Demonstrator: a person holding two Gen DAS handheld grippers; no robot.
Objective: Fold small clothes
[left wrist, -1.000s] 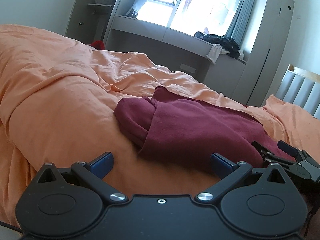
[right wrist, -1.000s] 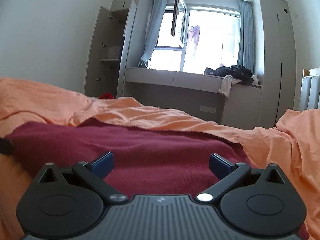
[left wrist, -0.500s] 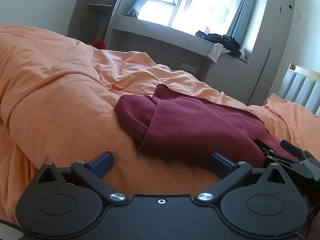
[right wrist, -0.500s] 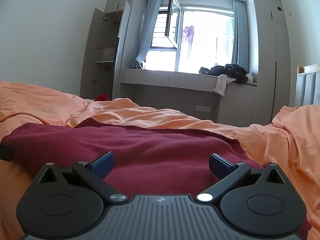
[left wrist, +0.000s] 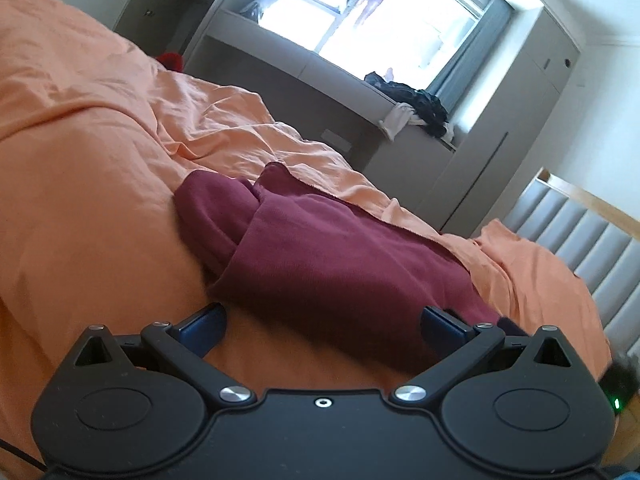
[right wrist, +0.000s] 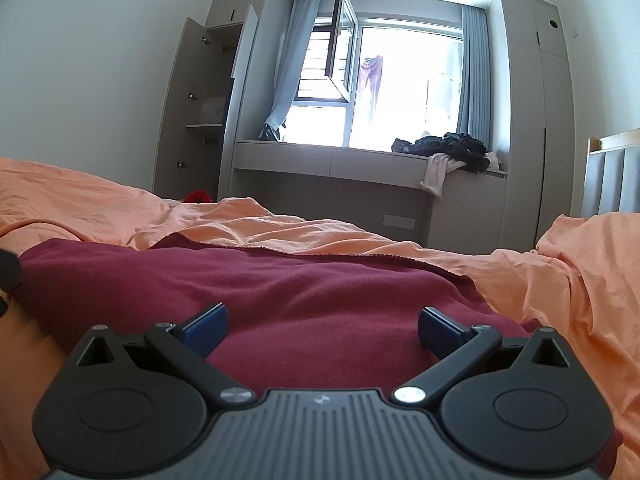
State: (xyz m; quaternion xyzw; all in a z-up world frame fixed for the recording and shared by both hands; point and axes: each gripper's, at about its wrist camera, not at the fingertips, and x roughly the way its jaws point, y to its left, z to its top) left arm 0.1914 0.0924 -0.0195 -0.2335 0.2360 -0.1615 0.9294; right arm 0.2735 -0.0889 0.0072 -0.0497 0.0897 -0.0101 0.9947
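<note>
A dark red garment (left wrist: 320, 256) lies partly folded on the orange bed cover (left wrist: 88, 200), with a sleeve tucked under at its left end. My left gripper (left wrist: 322, 330) is open and empty, just in front of the garment's near edge. In the right wrist view the garment (right wrist: 320, 292) spreads wide under my right gripper (right wrist: 322, 326), which is open and empty, low over the cloth. The left gripper's edge (right wrist: 8, 268) shows at the far left there.
The orange bed cover (right wrist: 560, 280) is rumpled around the garment. A grey headboard (left wrist: 592, 248) stands at the right. A window bench holds a pile of dark clothes (right wrist: 452, 150). An open wardrobe (right wrist: 204, 112) stands at the back left.
The left wrist view has tilted and moved closer to the garment. The right gripper has lifted a little and drawn back, out of the left wrist view. Both stay open.
</note>
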